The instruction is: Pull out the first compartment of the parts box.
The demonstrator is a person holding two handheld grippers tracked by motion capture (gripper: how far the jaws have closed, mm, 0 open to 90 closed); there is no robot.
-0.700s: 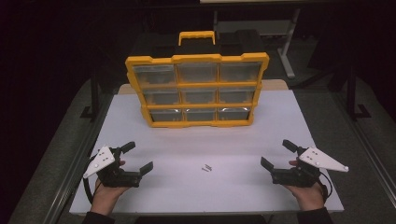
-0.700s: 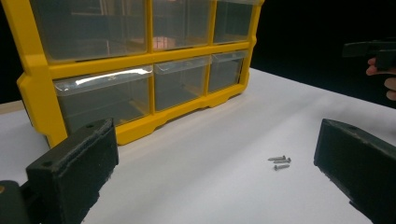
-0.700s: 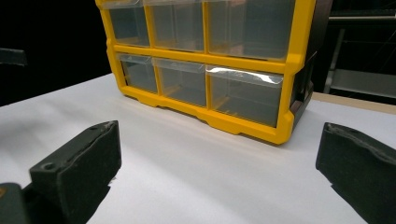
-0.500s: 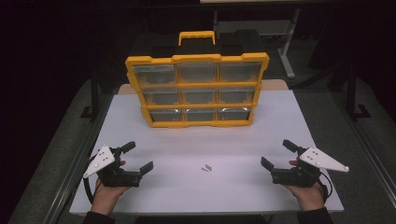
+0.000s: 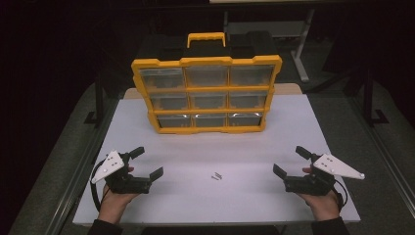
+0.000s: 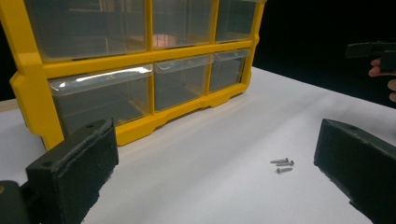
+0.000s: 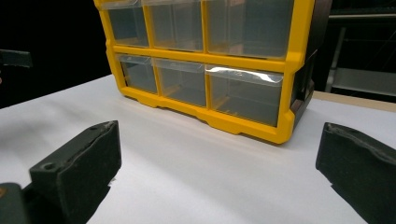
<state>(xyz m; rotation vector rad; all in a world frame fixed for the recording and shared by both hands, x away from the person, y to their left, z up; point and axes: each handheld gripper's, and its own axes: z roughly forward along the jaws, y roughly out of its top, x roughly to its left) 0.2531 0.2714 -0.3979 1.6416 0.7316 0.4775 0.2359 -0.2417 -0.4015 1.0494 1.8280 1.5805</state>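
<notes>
A yellow organiser box (image 5: 206, 93) with several clear drawers and a black-and-yellow handle stands upright at the back of the white table (image 5: 293, 132). Three small grey screws (image 5: 216, 176) lie loose on the table near the front middle. My left gripper (image 5: 146, 162) rests at the front left, held by a hand, jaws wide open and empty. My right gripper (image 5: 291, 161) rests at the front right, also open and empty. In the left gripper view the screws (image 6: 283, 164) lie between the jaws, farther off, with the box (image 6: 135, 70) behind. The right gripper view faces the box's (image 7: 210, 70) lower drawers.
The table's front edge (image 5: 205, 224) runs just in front of both hands. Dark floor and metal stand legs (image 5: 301, 49) surround the table. In the left gripper view the other gripper (image 6: 373, 51) appears at the upper right.
</notes>
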